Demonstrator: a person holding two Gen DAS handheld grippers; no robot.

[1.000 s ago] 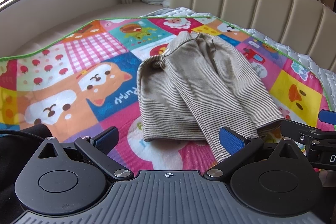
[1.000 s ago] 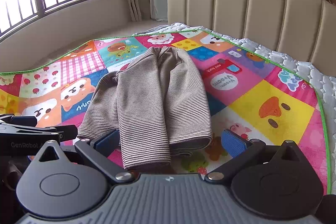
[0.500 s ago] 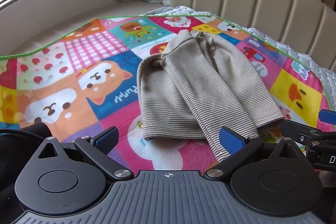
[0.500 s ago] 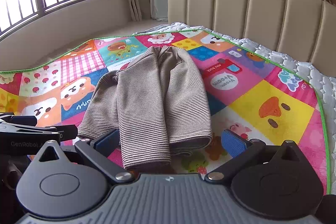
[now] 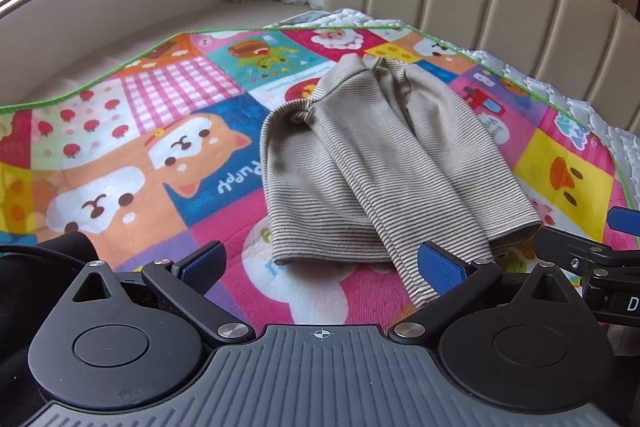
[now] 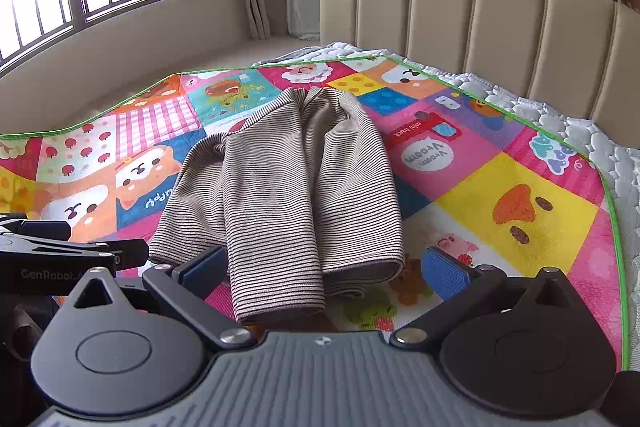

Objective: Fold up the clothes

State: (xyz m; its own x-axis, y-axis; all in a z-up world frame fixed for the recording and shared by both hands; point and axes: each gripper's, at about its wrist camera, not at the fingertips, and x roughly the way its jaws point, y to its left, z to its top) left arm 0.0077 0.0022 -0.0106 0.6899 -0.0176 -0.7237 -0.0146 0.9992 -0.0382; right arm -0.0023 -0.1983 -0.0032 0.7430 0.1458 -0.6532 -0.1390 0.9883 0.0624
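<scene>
With both the left gripper (image 5: 320,263) and right gripper (image 6: 326,267) spread wide and empty, the striped top (image 6: 288,187) lies just ahead on the play mat (image 6: 520,195); pinch its near hem corners evenly for a square fold.

Striped garment (image 6: 288,183) lying partly folded on cartoon play mat (image 6: 516,195), near hem between wide-spread fingers of right tool (image 6: 324,271); left tool (image 6: 72,255) at left edge.

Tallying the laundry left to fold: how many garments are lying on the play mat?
1. A striped garment lies near the middle of the colourful mat, partly folded, just ahead of both open grippers. Anything tucked beneath it would be hidden.
</scene>
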